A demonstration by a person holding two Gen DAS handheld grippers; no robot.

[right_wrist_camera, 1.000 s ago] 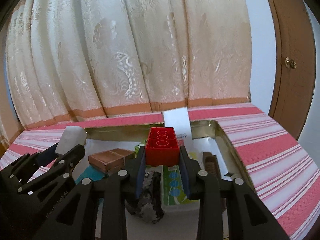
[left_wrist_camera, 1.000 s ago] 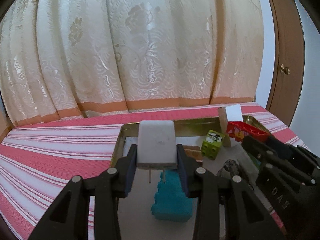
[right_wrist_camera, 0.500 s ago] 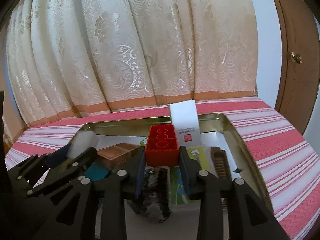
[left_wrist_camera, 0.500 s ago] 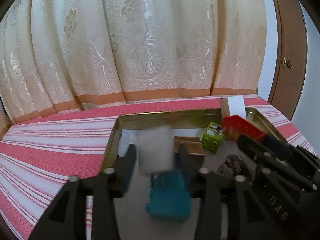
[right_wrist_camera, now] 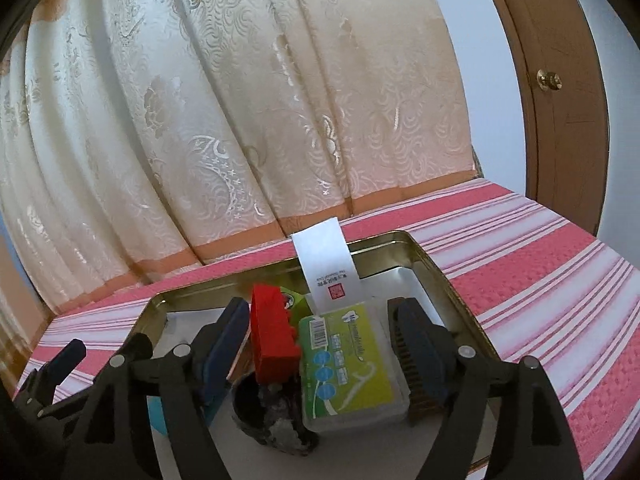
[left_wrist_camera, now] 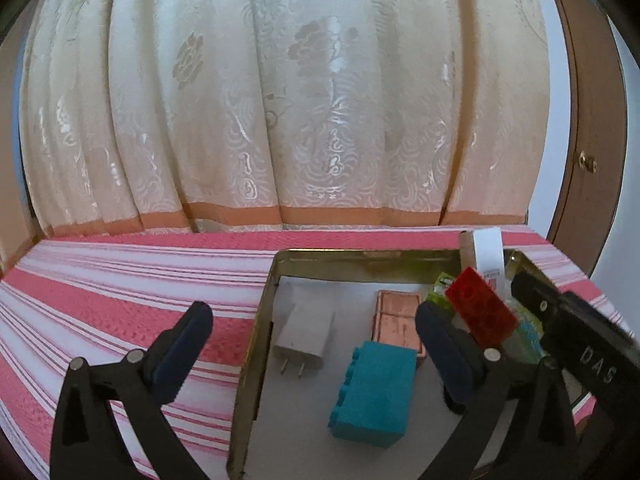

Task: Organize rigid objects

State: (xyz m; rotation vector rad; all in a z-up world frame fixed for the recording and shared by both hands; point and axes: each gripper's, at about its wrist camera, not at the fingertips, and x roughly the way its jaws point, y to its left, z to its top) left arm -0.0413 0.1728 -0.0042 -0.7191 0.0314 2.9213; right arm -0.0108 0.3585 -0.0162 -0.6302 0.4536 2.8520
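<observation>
My left gripper (left_wrist_camera: pixel 312 320) has its jaws opening wide with nothing pressed between them. Below the gap, a white charger plug (left_wrist_camera: pixel 306 334) lies flat on the floor of the gold metal tray (left_wrist_camera: pixel 260 320), prongs toward me. My right gripper (right_wrist_camera: pixel 320 328) also has its jaws opening. A red brick (right_wrist_camera: pixel 272 340) tilts on its side beside the left finger, resting on a dark stone (right_wrist_camera: pixel 272 412), clear of the right pad. From the left wrist view the red brick (left_wrist_camera: pixel 480 312) shows tipped over.
The tray also holds a teal brick (left_wrist_camera: pixel 374 392), a copper box (left_wrist_camera: pixel 398 320), a green floss case (right_wrist_camera: pixel 352 364), an upright white card box (right_wrist_camera: pixel 328 268), a green brick (right_wrist_camera: pixel 290 296) and a brown comb (right_wrist_camera: pixel 408 364). Red striped cloth (left_wrist_camera: pixel 120 300) surrounds it; curtain behind.
Both grippers went from shut to open. The white charger dropped from the left jaws onto the tray floor. The red brick left the right jaws and tipped sideways onto the stone.
</observation>
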